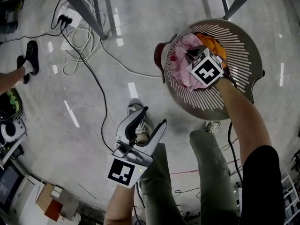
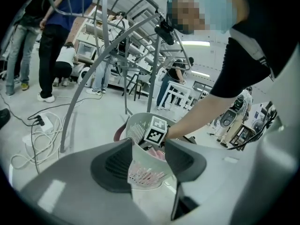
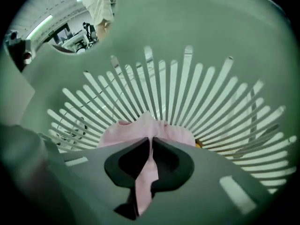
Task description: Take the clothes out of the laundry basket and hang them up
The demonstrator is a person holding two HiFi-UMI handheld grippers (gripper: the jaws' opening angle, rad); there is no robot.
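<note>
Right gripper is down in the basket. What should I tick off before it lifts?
1. Right gripper shut on the pink garment: ok.
2. Cloth runs right through the grip, not just an edge: ok.
3. Orange garment free of the pink one: cannot tell.
4. Left gripper open and empty, clear of the basket: ok.
5. Laundry basket upright on the floor: ok.
6. Hanger ready on the metal frame: cannot tell.

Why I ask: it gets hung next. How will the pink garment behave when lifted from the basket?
Likely floppy: the pink garment bunches into a thin fold between the right gripper's closed jaws. Probably light, hanging limp; it might drag the orange cloth beside it.
</note>
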